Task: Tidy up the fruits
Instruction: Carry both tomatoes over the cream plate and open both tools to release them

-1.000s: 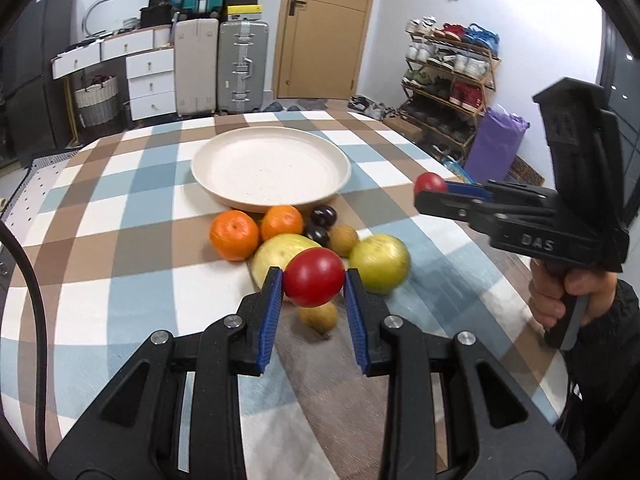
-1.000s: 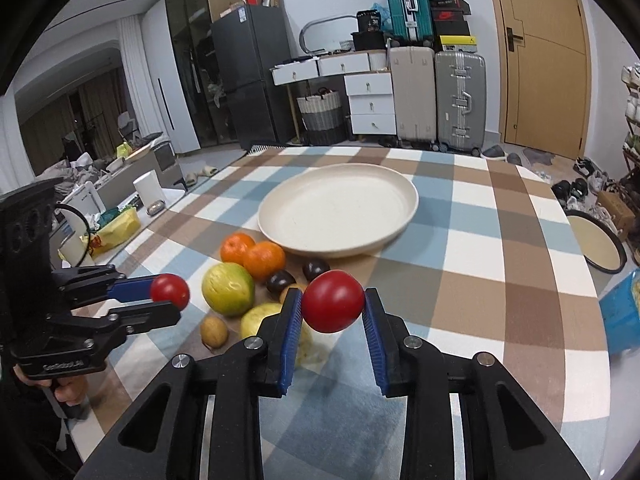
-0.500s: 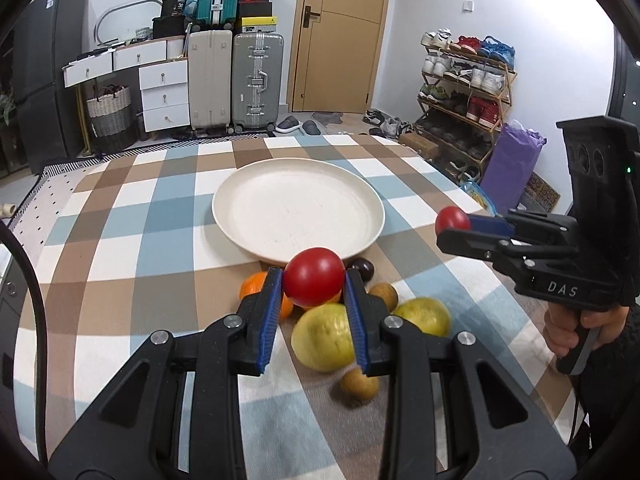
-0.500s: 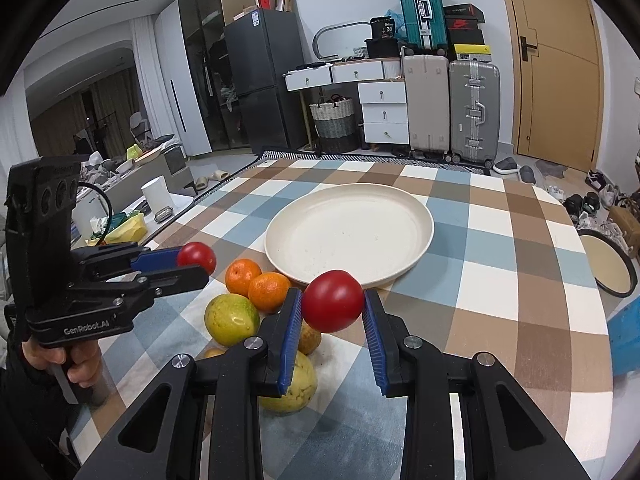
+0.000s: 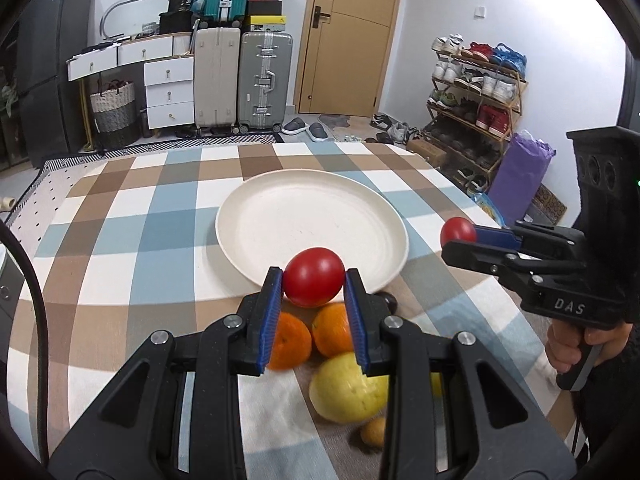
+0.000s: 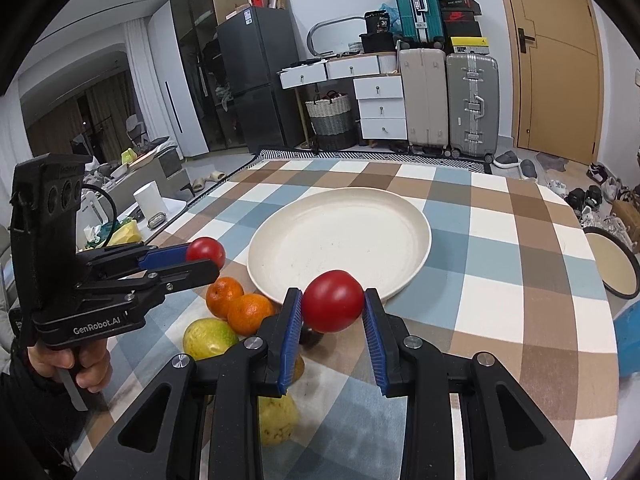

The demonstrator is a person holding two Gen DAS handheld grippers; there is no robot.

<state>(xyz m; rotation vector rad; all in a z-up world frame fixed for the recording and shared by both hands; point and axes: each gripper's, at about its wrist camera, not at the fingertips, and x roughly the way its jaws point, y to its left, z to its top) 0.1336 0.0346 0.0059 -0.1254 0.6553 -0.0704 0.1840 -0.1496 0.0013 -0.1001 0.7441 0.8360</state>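
Observation:
My left gripper [image 5: 314, 278] is shut on a red tomato [image 5: 314, 276], held above the near rim of the empty cream plate [image 5: 312, 216]. My right gripper [image 6: 332, 300] is shut on a second red tomato [image 6: 333, 300], just short of the plate [image 6: 340, 240] rim. Each gripper shows in the other's view: the right one [image 5: 460, 234] right of the plate, the left one [image 6: 206, 254] left of it. Two oranges [image 5: 332, 330], a yellow-green fruit [image 5: 348, 388], a dark plum [image 5: 388, 300] and a small brown fruit [image 5: 374, 432] lie on the checked tablecloth below.
The table [image 5: 120, 240] edge drops off at the right near a shoe rack [image 5: 476, 92]. A round tray [image 6: 612, 260] leans beyond the table's right edge. Suitcases [image 5: 262, 80] and drawers [image 5: 168, 92] stand at the far wall.
Both grippers have moved forward with their tomatoes, from over the fruit pile to the plate's near rim. The fruit pile now lies under and behind the fingers.

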